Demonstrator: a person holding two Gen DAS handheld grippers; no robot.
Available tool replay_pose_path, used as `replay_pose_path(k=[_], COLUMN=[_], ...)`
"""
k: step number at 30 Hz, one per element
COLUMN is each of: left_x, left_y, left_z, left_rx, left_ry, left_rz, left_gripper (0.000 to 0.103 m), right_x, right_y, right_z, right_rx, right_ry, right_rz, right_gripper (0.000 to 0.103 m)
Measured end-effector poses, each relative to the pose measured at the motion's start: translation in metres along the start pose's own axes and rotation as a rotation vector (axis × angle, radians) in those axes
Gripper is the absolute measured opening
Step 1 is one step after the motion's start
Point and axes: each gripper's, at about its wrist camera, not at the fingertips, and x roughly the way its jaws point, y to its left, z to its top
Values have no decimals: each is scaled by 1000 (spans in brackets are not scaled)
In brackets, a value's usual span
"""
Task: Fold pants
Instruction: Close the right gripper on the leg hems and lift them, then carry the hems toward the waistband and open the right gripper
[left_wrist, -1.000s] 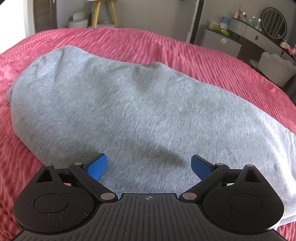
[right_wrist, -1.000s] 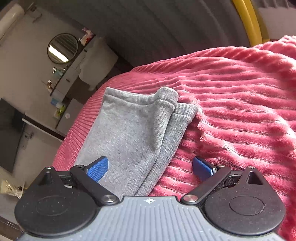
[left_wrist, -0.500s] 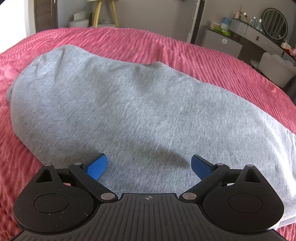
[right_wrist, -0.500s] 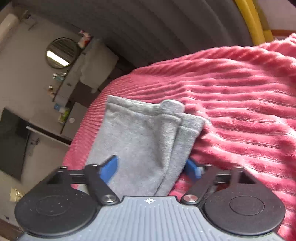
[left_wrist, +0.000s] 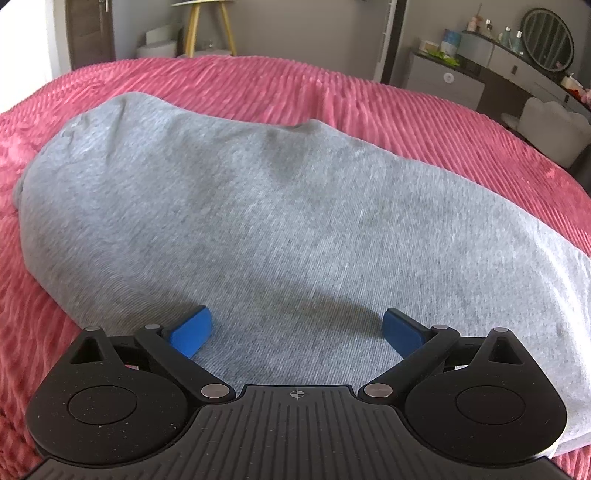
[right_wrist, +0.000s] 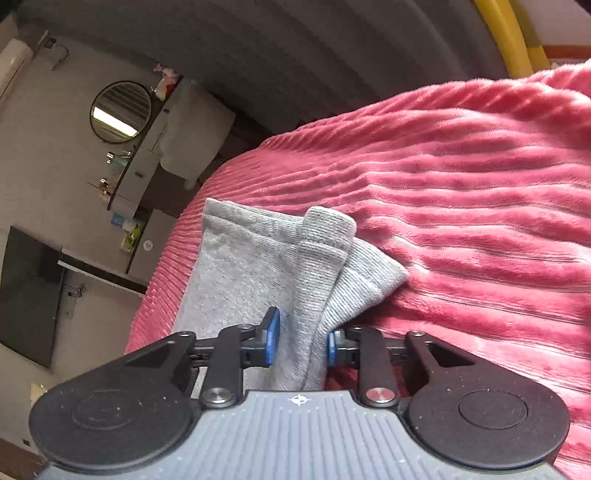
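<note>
Grey sweatpants (left_wrist: 280, 221) lie flat on a pink ribbed bedspread (left_wrist: 424, 122), folded lengthwise. My left gripper (left_wrist: 297, 330) is open and hovers low over the wide upper part of the pants, touching nothing. In the right wrist view the two stacked leg cuffs (right_wrist: 295, 258) lie near the bed's edge. My right gripper (right_wrist: 303, 341) is shut on the near edge of the leg fabric just behind the cuffs, the blue pads pinching a bunched fold.
A dressing table with a round mirror (left_wrist: 546, 37) and a pale chair (left_wrist: 554, 122) stand beyond the bed's right side. A wooden stool (left_wrist: 207, 22) stands behind the bed. A yellow pole (right_wrist: 513, 33) rises past the bedspread (right_wrist: 480, 221) in the right wrist view.
My right gripper has closed from wide open onto the pant legs near the cuffs. My left gripper has stayed open and almost still over the pants.
</note>
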Motion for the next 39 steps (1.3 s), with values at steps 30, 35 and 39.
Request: replay_pose_path(k=[30,35,39], left_x=[-44,-70,-86], left_y=[36,63,92], left_z=[3,8,10], left_rx=[-142,-174,-217], left_ry=[-2,-41,-100], left_rz=[-243,-253,-240], left_gripper=[101,101,101], right_x=[-26,-43,-34], right_y=[117,241,300], right_z=[-11,-96,-224], right_rx=[-341,-788,-1143], right_ry=[-85,-62,109], right_rz=[-46,164,352], right_gripper=[10,10,10])
